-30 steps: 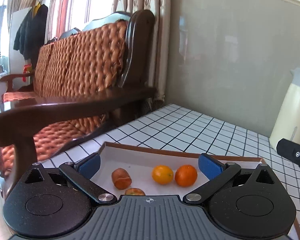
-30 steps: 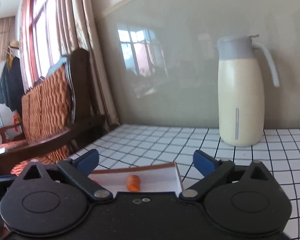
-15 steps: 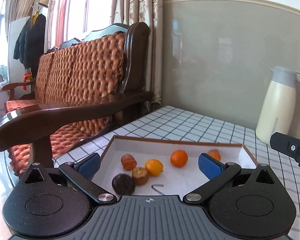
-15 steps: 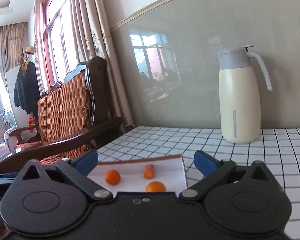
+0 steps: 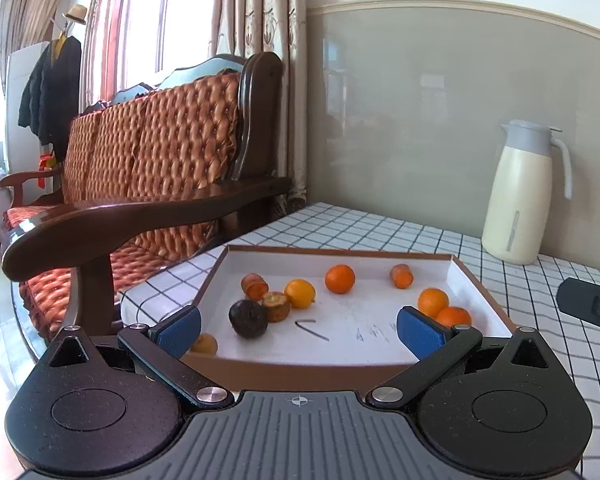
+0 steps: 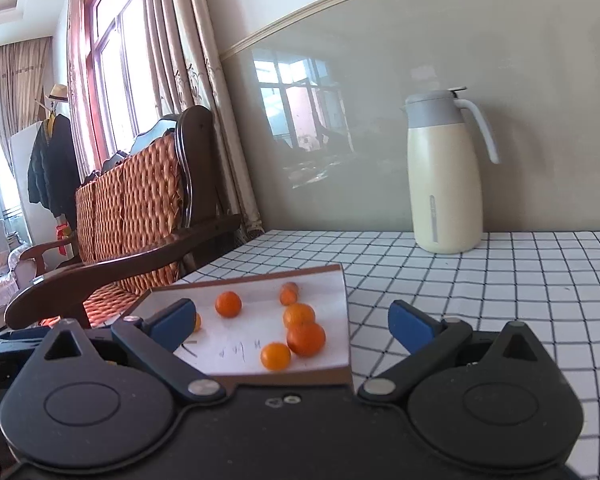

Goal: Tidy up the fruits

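A shallow brown-rimmed white box (image 5: pixel 340 251) sits on the checked tablecloth, and also shows in the right wrist view (image 6: pixel 342 280). Inside lie several oranges (image 5: pixel 340 278), a yellow citrus (image 5: pixel 299 293), a dark round fruit (image 5: pixel 248 318), a cut brown fruit (image 5: pixel 276 306) and carrot-like pieces (image 5: pixel 401 276). My left gripper (image 5: pixel 298 330) is open and empty at the box's near edge. My right gripper (image 6: pixel 290 322) is open and empty, over the box's near right corner, with oranges (image 6: pixel 306 338) between its fingers' span.
A cream thermos jug (image 5: pixel 520 192) stands at the back right by the wall, also in the right wrist view (image 6: pixel 446 176). A wooden sofa with orange cushions (image 5: pixel 148 168) borders the table's left. A small hex key (image 5: pixel 310 327) lies in the box.
Both grippers have pulled back and risen; more of the box and more fruit have come into view. Both stay open.
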`<state>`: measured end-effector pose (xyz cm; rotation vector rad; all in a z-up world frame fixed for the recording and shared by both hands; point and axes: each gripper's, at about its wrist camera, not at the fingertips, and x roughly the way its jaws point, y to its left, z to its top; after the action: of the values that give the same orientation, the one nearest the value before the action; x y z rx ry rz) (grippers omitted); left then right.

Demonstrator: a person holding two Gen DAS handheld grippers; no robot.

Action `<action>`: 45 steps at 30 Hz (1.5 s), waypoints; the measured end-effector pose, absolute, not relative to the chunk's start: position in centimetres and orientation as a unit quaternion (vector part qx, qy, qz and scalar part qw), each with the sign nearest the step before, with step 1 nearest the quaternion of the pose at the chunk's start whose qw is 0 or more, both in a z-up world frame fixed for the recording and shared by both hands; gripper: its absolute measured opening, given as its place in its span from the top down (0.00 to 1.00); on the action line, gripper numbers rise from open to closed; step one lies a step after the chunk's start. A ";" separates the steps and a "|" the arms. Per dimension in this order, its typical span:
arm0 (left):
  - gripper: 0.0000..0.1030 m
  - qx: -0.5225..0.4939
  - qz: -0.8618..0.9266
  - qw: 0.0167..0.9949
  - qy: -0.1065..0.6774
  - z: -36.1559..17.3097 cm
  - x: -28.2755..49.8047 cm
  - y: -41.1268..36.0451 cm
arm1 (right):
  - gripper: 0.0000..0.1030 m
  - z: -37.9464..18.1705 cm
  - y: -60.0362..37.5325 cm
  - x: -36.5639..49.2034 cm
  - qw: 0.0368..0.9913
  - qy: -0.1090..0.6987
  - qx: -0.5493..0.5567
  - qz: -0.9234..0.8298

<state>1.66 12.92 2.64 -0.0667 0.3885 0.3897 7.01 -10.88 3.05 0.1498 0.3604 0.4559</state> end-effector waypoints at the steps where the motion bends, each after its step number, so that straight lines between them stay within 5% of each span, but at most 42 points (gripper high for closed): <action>1: 0.00 -0.033 0.190 0.962 0.194 2.5 1.4 12.8 | 0.06 3.0 -11.1 6.6 0.956 0.178 0.074 0.222; 24: 0.00 -0.060 0.167 0.970 0.167 10.0 -14.8 10.5 | 0.06 10.5 -12.4 -6.4 0.963 0.160 0.073 0.205; 45: 0.00 -0.029 0.154 0.974 0.166 11.3 -15.4 7.8 | 0.06 10.8 -13.0 -7.4 0.968 0.151 0.068 0.191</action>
<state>-15.43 7.78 11.34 -0.0591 0.3351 0.3112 -7.41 -13.03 10.84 0.1379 0.3044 0.3869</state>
